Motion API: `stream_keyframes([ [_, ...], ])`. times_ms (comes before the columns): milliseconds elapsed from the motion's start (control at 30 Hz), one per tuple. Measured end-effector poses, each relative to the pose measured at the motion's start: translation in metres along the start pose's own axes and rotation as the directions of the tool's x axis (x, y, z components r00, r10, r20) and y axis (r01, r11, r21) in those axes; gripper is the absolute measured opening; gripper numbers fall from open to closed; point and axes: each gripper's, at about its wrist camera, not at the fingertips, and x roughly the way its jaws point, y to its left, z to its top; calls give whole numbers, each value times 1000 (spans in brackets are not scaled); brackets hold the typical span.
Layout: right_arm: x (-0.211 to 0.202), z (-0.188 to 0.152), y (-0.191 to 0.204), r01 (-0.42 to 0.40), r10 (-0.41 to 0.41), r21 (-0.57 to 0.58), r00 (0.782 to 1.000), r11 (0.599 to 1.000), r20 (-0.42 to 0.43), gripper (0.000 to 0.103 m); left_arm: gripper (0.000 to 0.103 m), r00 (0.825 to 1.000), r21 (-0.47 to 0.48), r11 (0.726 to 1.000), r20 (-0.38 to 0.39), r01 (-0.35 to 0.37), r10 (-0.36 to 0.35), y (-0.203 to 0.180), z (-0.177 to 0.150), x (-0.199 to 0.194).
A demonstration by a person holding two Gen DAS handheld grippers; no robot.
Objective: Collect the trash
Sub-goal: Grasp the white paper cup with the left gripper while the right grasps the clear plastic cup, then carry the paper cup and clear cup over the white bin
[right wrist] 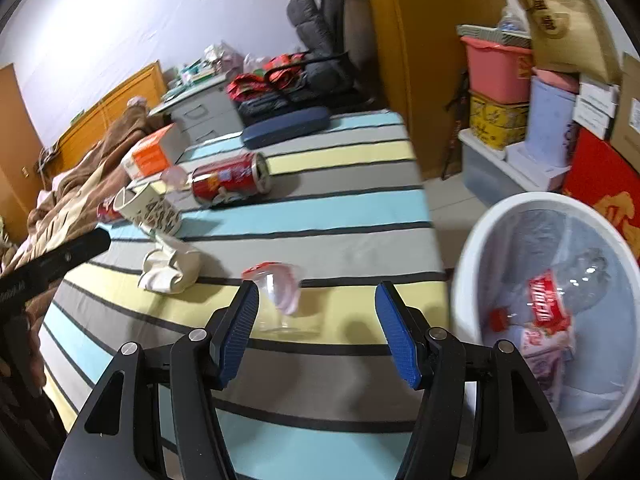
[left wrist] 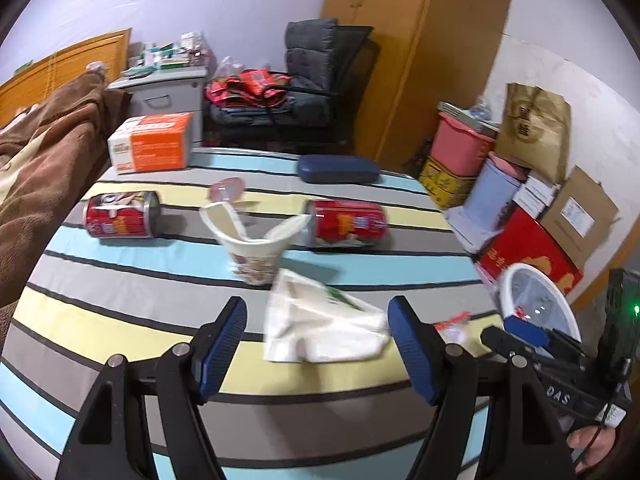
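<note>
My right gripper [right wrist: 316,330] hangs over the striped bed [right wrist: 340,216], jaws apart with nothing between them. A clear plastic wrapper [right wrist: 280,292] lies just ahead, by the left pad. The white bin [right wrist: 472,248] stands beside the bed, trash inside.

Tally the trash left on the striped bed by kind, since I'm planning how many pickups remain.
Red cans: 2
Paper cups: 1
White crumpled bags: 1
Clear plastic wrappers: 1
Pink lids: 1
Total: 6
</note>
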Motion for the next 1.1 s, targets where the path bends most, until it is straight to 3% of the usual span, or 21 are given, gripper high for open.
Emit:
stream_keyframes([
  [233, 15, 3, 14, -16, 14, -51, 999, 999, -37, 61, 75, 999, -35, 999, -23, -33, 32, 27, 9, 18],
  [333, 19, 3, 17, -19, 15, -65, 999, 998, -49, 51, 75, 1000, -55, 998, -17, -27, 26, 32, 14, 24],
  [533, 27, 5, 22, -14, 9, -78, 998, 997, -70, 42, 76, 999, -44, 998, -22, -38, 37, 34, 24, 42],
  [900, 32, 10, 27, -15, 9, -98, 998, 995, -62, 42, 76, 993, 18, 993, -19, -114, 114, 28, 38, 70],
  [1100, 33, 11, 26, -21, 15, -99, 998, 995, -60, 41, 72, 994, 13, 994, -27, -107, 108, 29, 39, 78],
])
